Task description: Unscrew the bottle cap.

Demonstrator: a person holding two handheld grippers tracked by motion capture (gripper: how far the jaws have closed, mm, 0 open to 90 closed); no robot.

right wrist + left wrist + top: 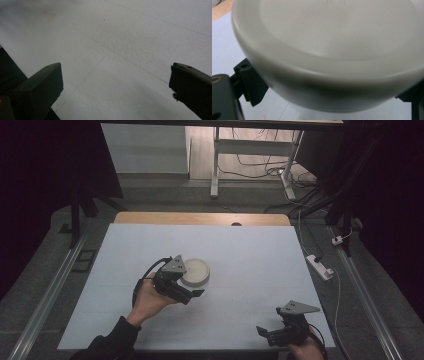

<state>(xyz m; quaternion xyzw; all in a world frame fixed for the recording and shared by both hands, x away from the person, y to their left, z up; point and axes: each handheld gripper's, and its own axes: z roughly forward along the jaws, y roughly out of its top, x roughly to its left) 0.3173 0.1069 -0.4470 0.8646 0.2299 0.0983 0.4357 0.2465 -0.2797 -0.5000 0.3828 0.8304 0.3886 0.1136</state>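
A round white dish (196, 271) sits on the white table sheet (250, 265), left of the middle. My left gripper (188, 288) is at the dish's near-left edge, held in a hand. In the left gripper view the dish (332, 50) is very close, and its rim overhangs the two black jaws, which stand wide apart on either side of its lower part. I see no firm contact. My right gripper (270, 334) rests at the table's front right, open. Its jaws (116, 80) stand apart over bare sheet.
A wooden table edge (200, 218) runs along the far side. A power strip (320, 266) and cables lie on the floor to the right. White desk legs (216, 165) stand beyond the table.
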